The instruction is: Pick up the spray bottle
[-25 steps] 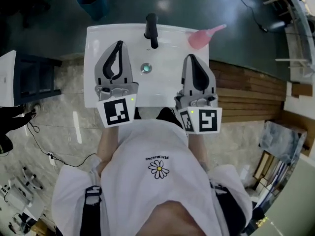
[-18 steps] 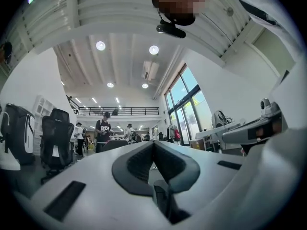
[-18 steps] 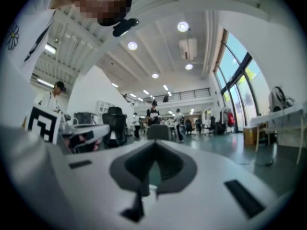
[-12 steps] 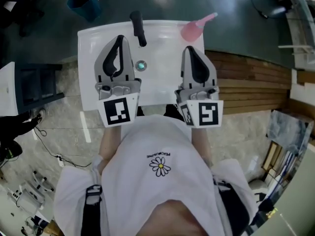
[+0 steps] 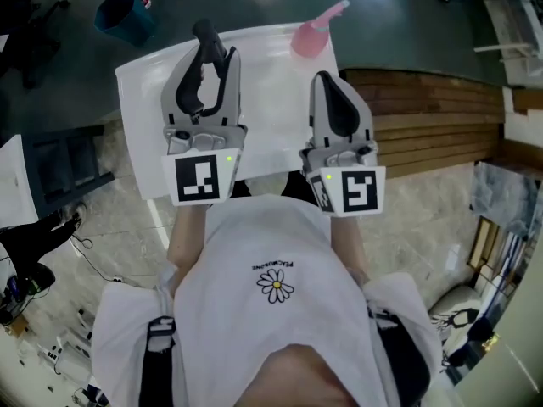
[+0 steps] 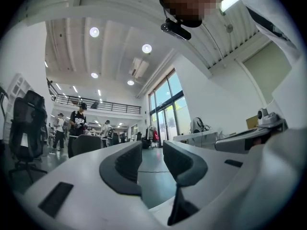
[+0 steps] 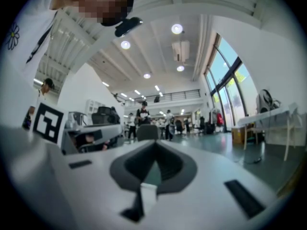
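Observation:
The pink spray bottle point(image 5: 312, 34) stands at the far right corner of a white washbasin point(image 5: 273, 91), seen only in the head view. My left gripper point(image 5: 212, 58) hangs over the basin's left half beside the black faucet point(image 5: 206, 34); its jaws are opening, and in the left gripper view point(image 6: 152, 152) the gap holds nothing. My right gripper point(image 5: 327, 85) is shut and empty, a short way nearer than the bottle. In the right gripper view point(image 7: 154, 150) its pads meet. Both gripper views look level across the room, not at the bottle.
A blue bin point(image 5: 125, 15) stands on the floor beyond the basin's left corner. Wooden slats point(image 5: 424, 117) lie to the right, and a dark rack point(image 5: 64, 159) to the left. People point(image 6: 76, 128) walk far off in the hall.
The left gripper has moved forward over the basin up to the faucet, hiding the drain, and its jaws have parted. The right gripper edged forward and stays shut.

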The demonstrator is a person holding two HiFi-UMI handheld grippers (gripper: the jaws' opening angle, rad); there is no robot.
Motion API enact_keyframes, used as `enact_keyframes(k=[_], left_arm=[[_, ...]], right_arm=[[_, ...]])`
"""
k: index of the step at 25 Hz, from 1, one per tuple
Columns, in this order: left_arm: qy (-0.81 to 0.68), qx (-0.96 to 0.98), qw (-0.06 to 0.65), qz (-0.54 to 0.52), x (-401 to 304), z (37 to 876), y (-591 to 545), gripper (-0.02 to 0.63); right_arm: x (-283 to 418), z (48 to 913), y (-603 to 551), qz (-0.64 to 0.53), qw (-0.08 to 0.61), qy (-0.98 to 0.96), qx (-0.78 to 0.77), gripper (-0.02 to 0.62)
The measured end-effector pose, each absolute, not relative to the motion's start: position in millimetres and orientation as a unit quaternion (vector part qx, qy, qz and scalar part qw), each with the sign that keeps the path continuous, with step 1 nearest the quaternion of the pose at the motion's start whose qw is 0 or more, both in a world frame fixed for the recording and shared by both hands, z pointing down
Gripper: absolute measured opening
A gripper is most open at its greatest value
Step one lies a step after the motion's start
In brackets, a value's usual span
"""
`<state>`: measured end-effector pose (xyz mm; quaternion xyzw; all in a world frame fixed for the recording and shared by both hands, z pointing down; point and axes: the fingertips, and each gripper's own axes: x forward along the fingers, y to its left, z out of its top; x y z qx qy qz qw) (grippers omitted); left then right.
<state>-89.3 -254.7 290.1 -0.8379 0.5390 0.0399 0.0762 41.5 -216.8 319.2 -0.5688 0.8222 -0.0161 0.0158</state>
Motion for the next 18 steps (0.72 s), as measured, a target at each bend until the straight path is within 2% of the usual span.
enact_keyframes(k=[9,18], left_arm=[[0.416,-0.906,0.008,0.073,-10.6,287.8,-269.5,0.252],[0.375,-0.926,-0.019,0.031,53.1,330.5,-301.4,0.290]], right_arm=[[83.5,336.1,-199.5,-0.047,0.021,0.804,-0.593,0.029],[125.9,344.7,-184.6,-0.065,0.028,0.777,-0.625,0.029]])
